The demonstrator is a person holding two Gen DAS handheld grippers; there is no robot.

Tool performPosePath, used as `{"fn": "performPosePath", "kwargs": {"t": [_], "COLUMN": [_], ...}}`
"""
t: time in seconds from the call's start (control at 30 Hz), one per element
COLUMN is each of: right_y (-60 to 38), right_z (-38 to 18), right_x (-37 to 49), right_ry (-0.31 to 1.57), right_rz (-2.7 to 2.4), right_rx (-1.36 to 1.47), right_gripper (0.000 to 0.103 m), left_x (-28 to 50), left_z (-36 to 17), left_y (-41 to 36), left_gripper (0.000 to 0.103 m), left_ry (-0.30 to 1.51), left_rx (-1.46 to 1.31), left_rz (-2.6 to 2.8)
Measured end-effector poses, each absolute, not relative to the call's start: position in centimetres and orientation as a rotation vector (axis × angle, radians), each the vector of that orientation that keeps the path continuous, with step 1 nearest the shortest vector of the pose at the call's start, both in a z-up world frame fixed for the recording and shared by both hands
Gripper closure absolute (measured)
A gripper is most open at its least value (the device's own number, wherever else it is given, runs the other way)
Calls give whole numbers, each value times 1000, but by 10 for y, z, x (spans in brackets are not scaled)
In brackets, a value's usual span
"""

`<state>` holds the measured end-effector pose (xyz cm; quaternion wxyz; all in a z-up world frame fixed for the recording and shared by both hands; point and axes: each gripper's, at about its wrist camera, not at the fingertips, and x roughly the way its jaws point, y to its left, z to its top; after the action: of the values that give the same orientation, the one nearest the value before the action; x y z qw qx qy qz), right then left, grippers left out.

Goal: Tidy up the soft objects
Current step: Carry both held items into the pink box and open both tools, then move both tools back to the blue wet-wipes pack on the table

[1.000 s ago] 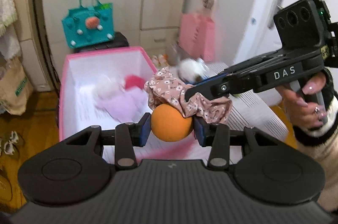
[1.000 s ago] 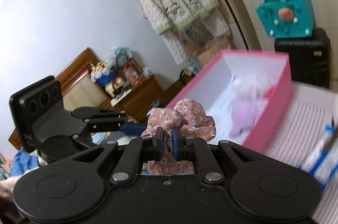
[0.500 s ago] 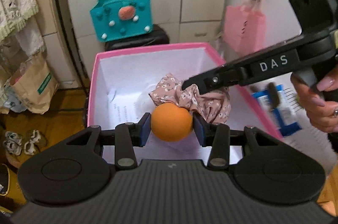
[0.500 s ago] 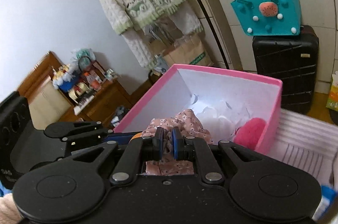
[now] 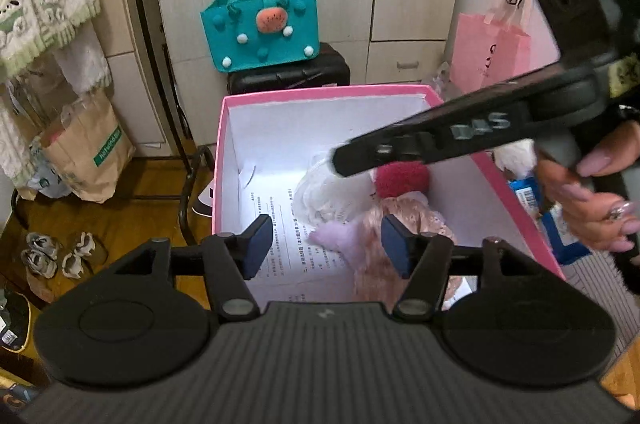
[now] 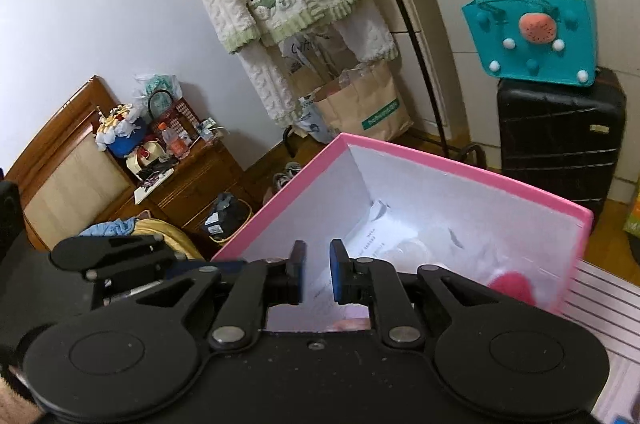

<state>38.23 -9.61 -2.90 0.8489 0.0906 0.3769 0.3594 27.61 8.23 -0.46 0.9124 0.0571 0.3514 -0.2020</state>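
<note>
While both claws hang over the pink box, the left claw and right claw are opening, empty; the floral cloth lies inside, below them.

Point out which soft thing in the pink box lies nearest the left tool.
The floral pink cloth lies directly behind the left tool's right pad; the red fluffy pompom and white frilly fabric lie farther back.

Even indoor light, fisheye bend at edges, right hand-held gripper motion-blurred.
</note>
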Motion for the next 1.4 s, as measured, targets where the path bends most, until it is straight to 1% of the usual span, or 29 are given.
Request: {"fn": "performPosePath", "kwargs": {"t": [0.07,0.1,0.23,0.37,0.57,0.77,1.03,1.2,1.4], "right_y": [-109,-116,-156,-190,-223,-240,-253,-260,-264], "right_z": [-19,-14,6,22,33,28,11,3,-6], "right_x": [364,354,311,268,206,161,118,100,90], "right_ry": [776,771,761,752,740,730,731,724,670], "right_rz": [734,717,669,612,562,532,508,502,450], "right_rx": [155,146,153,146,132,107,70,56,8], "right_gripper": [72,70,69,66,61,59,58,57,55], "left_x": [268,261,240,216,183,150,115,105,108], "left_z": [1,5,19,33,48,50,39,30,11], "left_y": [85,86,85,78,59,34,0,-19,-43], "left_gripper": [40,40,38,36,34,34,34,34,34], "left_ry": [720,717,710,704,689,688,702,715,712], "left_rx": [103,91,61,53,71,107,164,175,171], "left_rz": [-440,-458,-538,-611,-694,-767,-865,-894,-895]}}
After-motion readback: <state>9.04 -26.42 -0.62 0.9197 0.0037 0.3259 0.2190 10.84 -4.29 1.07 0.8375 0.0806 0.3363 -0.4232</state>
